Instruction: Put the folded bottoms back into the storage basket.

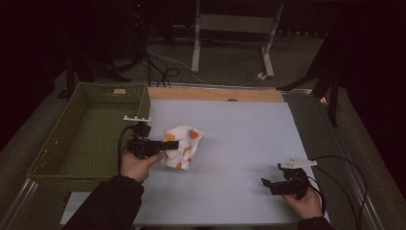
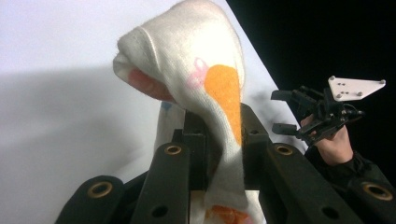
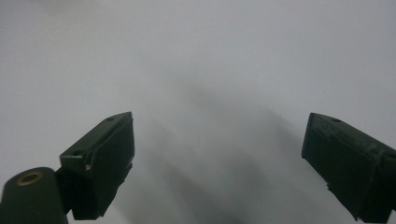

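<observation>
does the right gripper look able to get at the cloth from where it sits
Probably yes: the right gripper has open, empty jaws, and bare table lies between it and the cloth, though the left gripper already clamps it.

Left gripper rises from bottom of frame, its two black jaws drawn close and pinching a white cloth between them. Cloth stands up out of the jaws in a rumpled fold, leaning left at its top; knit surface, an orange patch on the facing side, faint pink marks beside it, more orange low down between the jaws. Pale table surface behind, shadowed at left. At right, well apart against dark background, right gripper held in a hand, jaws apart, pale three-cornered plate on top.
</observation>
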### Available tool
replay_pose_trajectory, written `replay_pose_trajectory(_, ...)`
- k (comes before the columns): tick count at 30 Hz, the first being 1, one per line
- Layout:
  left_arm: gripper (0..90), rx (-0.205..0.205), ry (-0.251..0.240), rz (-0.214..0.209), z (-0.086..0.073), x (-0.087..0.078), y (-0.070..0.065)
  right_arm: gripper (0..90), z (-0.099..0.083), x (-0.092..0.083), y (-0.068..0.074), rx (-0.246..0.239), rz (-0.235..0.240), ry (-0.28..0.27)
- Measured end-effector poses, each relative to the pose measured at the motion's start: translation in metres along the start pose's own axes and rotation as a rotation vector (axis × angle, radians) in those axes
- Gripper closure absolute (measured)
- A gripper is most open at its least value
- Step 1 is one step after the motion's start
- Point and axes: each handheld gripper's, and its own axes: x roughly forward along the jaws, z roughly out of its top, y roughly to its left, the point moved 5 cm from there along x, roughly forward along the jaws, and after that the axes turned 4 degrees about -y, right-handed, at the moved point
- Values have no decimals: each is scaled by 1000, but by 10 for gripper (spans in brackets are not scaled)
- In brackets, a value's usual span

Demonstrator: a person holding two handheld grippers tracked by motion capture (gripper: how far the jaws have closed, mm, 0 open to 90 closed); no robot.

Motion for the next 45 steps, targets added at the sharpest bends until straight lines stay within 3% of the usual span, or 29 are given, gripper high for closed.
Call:
replay_pose_trajectory(3, 789, 19, 8, 23, 2, -8, 1, 95, 0, 0, 0, 1, -2, -1)
replay_pose_trajectory(22, 789, 49, -7, 137, 19, -50, 11, 95, 0, -1, -1, 3, 1, 3)
replay_pose_trajectory(45, 789, 37, -59, 196, 37, -96, 23, 95, -1, 0, -2, 2, 0, 7)
